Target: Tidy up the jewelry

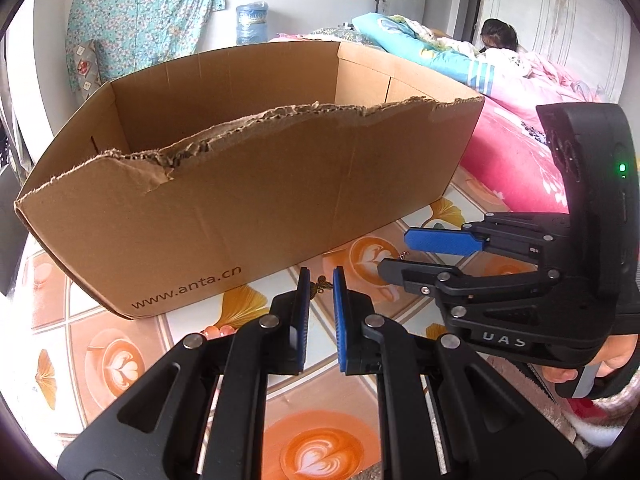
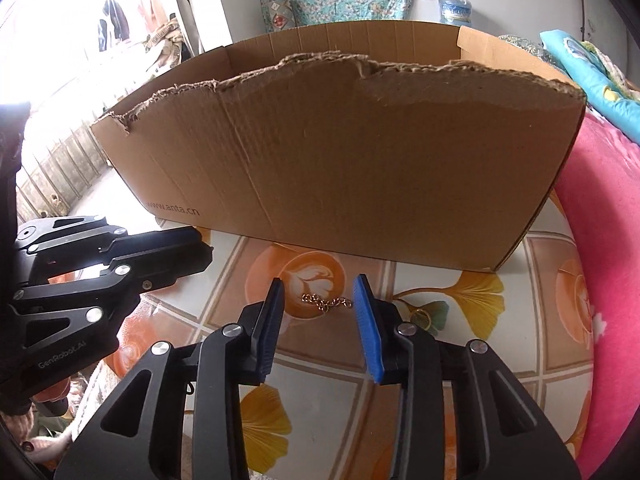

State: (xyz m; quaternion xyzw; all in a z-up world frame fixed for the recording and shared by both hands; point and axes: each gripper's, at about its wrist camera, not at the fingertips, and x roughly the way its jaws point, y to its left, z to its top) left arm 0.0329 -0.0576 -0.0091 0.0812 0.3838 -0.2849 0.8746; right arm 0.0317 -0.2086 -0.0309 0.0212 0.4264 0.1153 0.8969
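The right gripper point(image 2: 319, 294) is held with its blue pads apart and nothing between them, low over the tablecloth point(image 2: 440, 380). Just beyond its tips a short gold chain point(image 2: 326, 303) is seen, lying flat on a printed coffee cup, in front of the cardboard box point(image 2: 340, 152). A gold ring point(image 2: 422, 316) lies to the right of the chain, partly hidden behind the right finger.

The left gripper point(image 1: 321, 280) is also held apart by a narrow gap and is empty. A small butterfly-shaped piece point(image 1: 320, 285) is seen near its tips, close to the wall of the cardboard box point(image 1: 240, 208).

The chain is judged to be very light and limp, so it will probably hang and swing when lifted, and thin links can slip from smooth pads. It is best pinched across its middle, where the links are bunched, with the pads pressed down to the cloth. The ring is stiff and small, and it can be taken across its band.
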